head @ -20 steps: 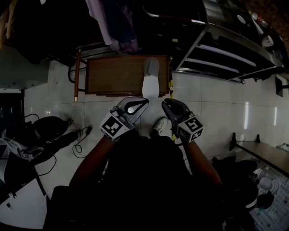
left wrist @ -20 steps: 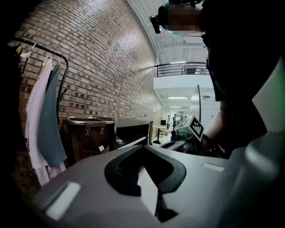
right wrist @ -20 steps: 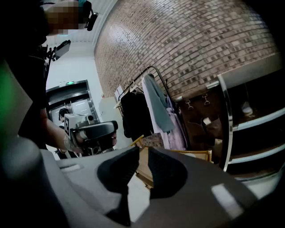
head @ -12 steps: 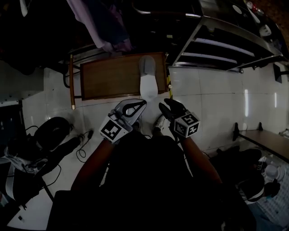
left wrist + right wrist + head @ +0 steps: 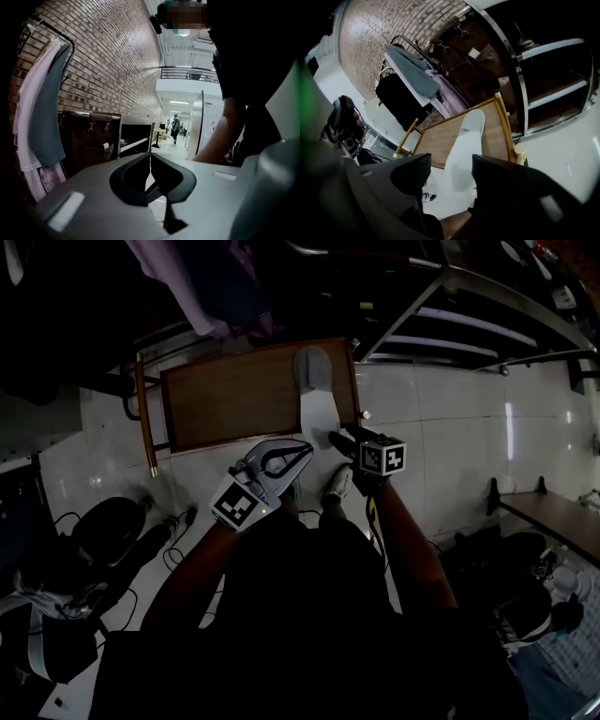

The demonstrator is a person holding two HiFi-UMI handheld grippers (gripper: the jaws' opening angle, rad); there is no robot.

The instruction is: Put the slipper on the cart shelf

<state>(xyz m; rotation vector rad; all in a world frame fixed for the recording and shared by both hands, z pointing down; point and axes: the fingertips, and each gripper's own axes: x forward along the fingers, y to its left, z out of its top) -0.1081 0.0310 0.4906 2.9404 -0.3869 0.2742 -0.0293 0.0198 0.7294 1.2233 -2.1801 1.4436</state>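
Wooden cart shelf point(image 5: 225, 399), pale slipper point(image 5: 319, 407) along its right edge.
The slipper's near end juts over the shelf's front edge, just ahead of your right gripper point(image 5: 337, 439), whose jaws stand apart, grasping nothing. Your left gripper point(image 5: 302, 451), beside it, is clenched and empty. The dark head view leaves contact unclear; the right gripper view frames the slipper in its gap, while the left gripper view faces a brick wall point(image 5: 108, 61).

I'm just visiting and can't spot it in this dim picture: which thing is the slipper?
Find the brown wooden cart shelf on the white floor. Along its right edge lies the slipper: a long pale oval with a grey toe, the only thing on that board, its heel overhanging the near edge.
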